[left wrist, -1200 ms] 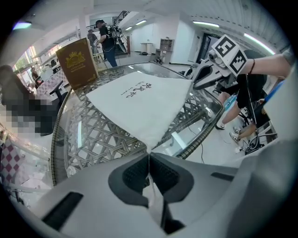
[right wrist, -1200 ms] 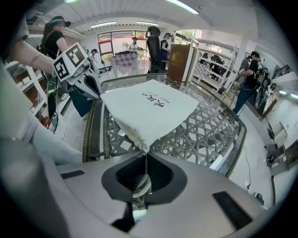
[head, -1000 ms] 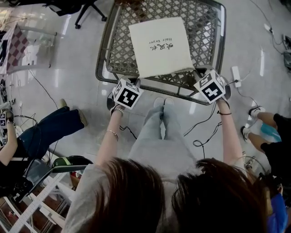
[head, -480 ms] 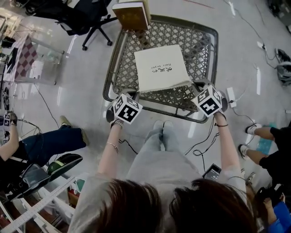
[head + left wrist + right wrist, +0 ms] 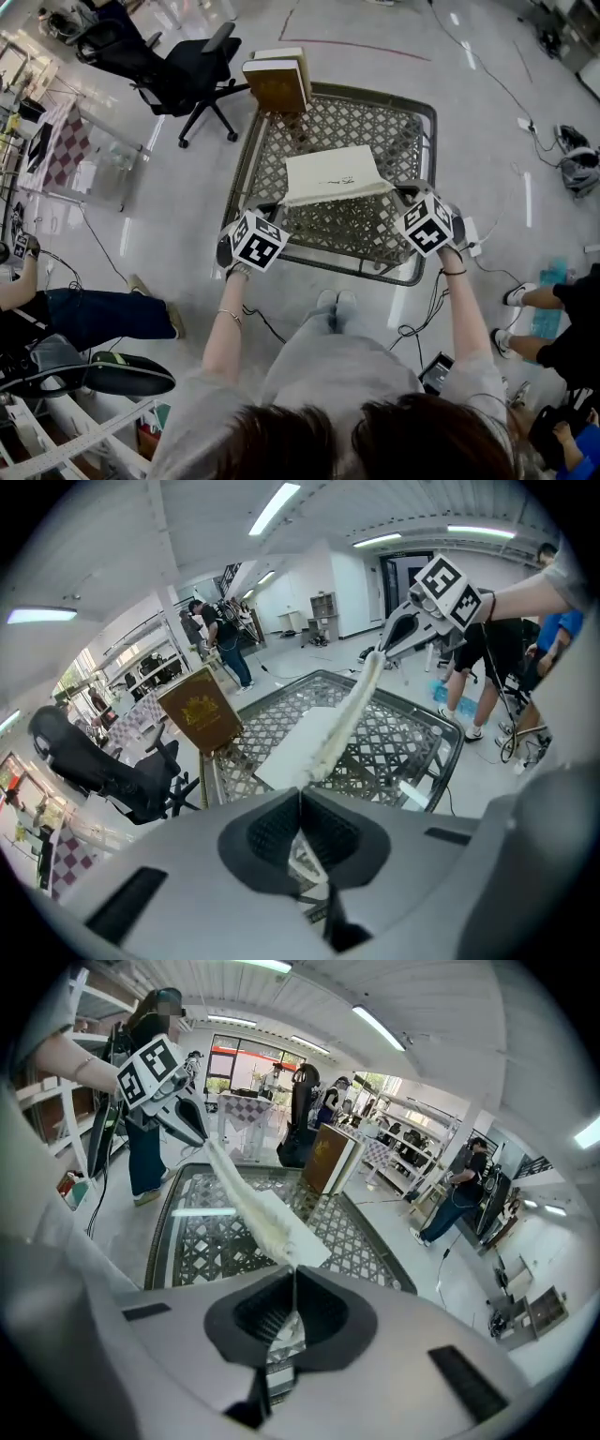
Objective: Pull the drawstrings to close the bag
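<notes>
Drawstrings (image 5: 300, 800) between both closed jaws

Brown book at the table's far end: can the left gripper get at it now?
Probably not: left gripper is shut on a drawstring, the bag taut between it and right gripper.

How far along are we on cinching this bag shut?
Done: the left tool and right tool are each shut on a drawstring. In hand: the bag has its mouth edge lifted between them over the mesh table, bunched into a ruffled band. Left: the band still spans the gap between the tools, so probably more outward pull.
</notes>
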`<state>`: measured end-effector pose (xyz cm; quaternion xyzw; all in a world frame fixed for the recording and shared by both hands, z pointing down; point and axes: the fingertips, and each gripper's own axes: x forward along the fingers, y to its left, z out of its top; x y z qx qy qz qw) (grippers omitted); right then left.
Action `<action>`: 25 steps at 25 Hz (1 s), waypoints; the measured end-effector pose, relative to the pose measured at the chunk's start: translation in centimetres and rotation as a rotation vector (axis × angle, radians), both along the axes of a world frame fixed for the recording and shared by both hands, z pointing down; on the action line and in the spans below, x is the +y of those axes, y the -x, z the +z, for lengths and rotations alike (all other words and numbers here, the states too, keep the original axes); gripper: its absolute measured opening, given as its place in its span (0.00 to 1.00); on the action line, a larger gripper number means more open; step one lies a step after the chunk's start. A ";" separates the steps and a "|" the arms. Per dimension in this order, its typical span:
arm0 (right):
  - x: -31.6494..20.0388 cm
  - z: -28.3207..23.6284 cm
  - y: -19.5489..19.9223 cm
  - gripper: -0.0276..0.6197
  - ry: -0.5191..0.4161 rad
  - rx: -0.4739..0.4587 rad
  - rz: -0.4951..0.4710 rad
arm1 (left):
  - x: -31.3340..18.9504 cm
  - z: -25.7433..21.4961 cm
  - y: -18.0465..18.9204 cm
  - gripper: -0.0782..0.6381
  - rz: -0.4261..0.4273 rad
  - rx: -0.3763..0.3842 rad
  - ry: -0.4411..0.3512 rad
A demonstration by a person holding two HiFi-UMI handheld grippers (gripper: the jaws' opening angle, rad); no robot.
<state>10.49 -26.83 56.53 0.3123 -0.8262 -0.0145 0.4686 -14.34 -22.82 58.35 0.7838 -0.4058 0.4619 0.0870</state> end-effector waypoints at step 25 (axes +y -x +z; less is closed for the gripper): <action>-5.2 -11.9 0.1 0.08 -0.237 -0.027 0.034 | -6.8 -11.9 0.6 0.15 0.035 -0.010 -0.254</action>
